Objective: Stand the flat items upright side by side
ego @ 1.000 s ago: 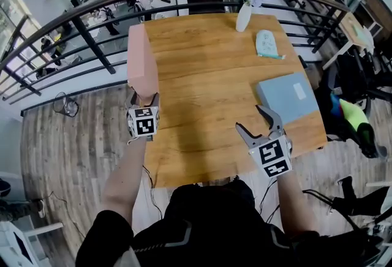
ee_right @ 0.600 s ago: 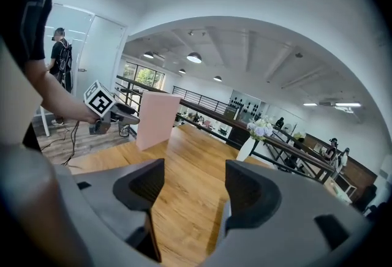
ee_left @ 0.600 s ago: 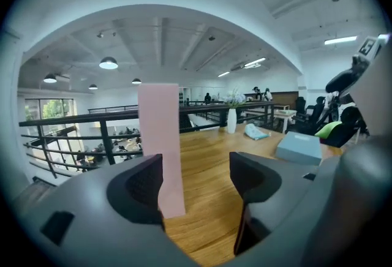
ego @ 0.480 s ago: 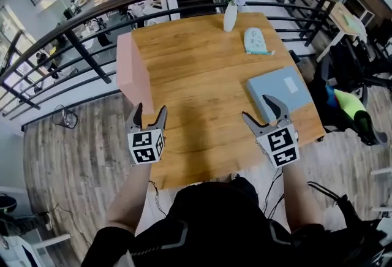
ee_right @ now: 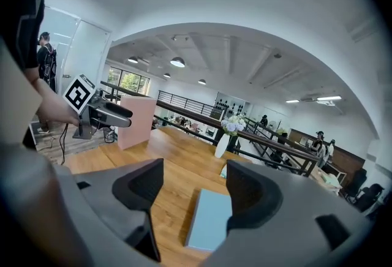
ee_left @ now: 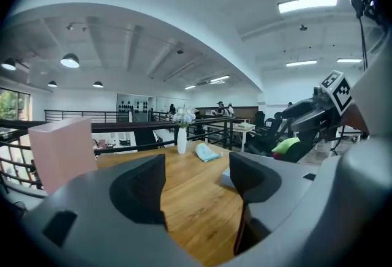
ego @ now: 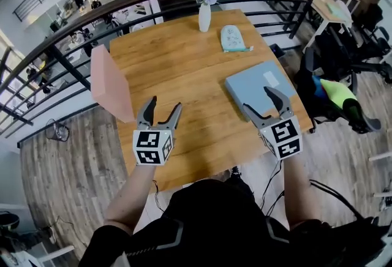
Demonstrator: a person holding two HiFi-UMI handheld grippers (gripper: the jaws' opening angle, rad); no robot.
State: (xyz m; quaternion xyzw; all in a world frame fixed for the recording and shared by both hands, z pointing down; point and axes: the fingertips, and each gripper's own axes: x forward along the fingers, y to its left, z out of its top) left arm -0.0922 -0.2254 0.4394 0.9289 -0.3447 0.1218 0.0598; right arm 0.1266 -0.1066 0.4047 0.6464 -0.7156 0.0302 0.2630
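A pink flat box (ego: 110,85) stands upright at the left edge of the wooden table (ego: 184,70); it also shows as the pink box (ee_left: 61,152) and the pink box (ee_right: 136,120). A light blue flat box (ego: 257,85) lies flat near the right edge, seen again as the blue box (ee_right: 209,218). My left gripper (ego: 160,111) is open and empty, to the right of the pink box and apart from it. My right gripper (ego: 268,103) is open and empty, just in front of the blue box's near edge.
A white vase with flowers (ego: 204,10) stands at the far edge of the table. A small pale teal pouch (ego: 233,38) lies to its right. A dark railing (ego: 73,45) runs behind the table. Chairs and a bright green object (ego: 340,93) stand at the right.
My left gripper has let go of the pink box, left it standing upright, and moved right and back towards me. My right gripper has moved slightly nearer the blue box.
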